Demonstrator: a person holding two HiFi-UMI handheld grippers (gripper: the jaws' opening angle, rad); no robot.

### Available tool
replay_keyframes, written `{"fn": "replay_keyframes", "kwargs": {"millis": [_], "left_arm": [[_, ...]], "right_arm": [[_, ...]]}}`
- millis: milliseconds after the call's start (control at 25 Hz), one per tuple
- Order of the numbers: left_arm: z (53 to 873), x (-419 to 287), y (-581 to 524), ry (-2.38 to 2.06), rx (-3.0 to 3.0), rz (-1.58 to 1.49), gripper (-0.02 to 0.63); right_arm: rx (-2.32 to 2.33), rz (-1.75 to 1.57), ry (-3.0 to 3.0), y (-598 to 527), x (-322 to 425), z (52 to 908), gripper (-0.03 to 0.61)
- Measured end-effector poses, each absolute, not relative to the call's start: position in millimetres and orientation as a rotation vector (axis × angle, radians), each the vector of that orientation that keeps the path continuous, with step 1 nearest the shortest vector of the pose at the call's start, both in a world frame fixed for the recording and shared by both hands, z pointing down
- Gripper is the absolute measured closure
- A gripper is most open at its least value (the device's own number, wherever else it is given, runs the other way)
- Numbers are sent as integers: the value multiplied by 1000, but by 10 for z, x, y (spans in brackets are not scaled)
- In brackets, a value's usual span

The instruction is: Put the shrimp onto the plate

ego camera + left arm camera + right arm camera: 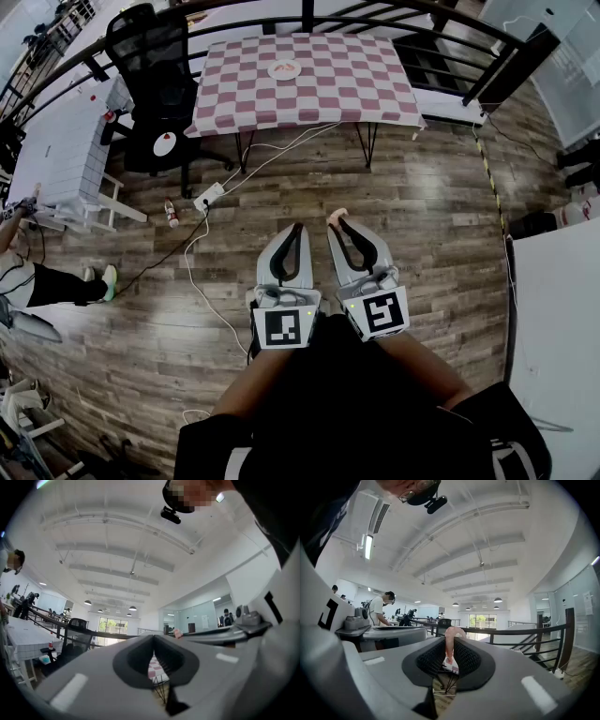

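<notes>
A pink shrimp (450, 642) is pinched between the jaws of my right gripper (450, 641), its curved back sticking out past the tips; in the head view the shrimp (337, 217) shows at the tip of the right gripper (337, 221). My left gripper (299, 226) is beside it, shut with nothing in it, jaws pressed together in the left gripper view (153, 645). The white plate (284, 69) sits on the red-and-white checked table (356, 84) far ahead, well beyond both grippers. Both grippers are held close to my body over the wooden floor.
A black office chair (150, 66) stands left of the checked table, next to a white table (56, 150). Cables and a power strip (208, 197) lie on the floor between me and the table. A black railing (441, 14) runs behind. A person's leg (56, 281) shows at left.
</notes>
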State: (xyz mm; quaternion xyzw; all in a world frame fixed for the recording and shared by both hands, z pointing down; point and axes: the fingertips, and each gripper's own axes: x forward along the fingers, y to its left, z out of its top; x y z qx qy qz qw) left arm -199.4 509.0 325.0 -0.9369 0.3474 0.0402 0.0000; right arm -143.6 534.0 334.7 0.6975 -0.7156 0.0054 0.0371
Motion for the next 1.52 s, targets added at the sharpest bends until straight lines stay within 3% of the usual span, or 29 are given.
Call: {"fn": "replay_keyframes", "kwargs": {"millis": [960, 1520], "left_arm": [[3539, -2152, 4970, 1160, -2903, 33, 604], [3738, -1532, 3663, 1113, -2960, 42, 604]], "right_arm": [[2201, 48, -2157, 5654, -1073, 3439, 525], [2230, 75, -2035, 4444, -323, 3646, 525]]}}
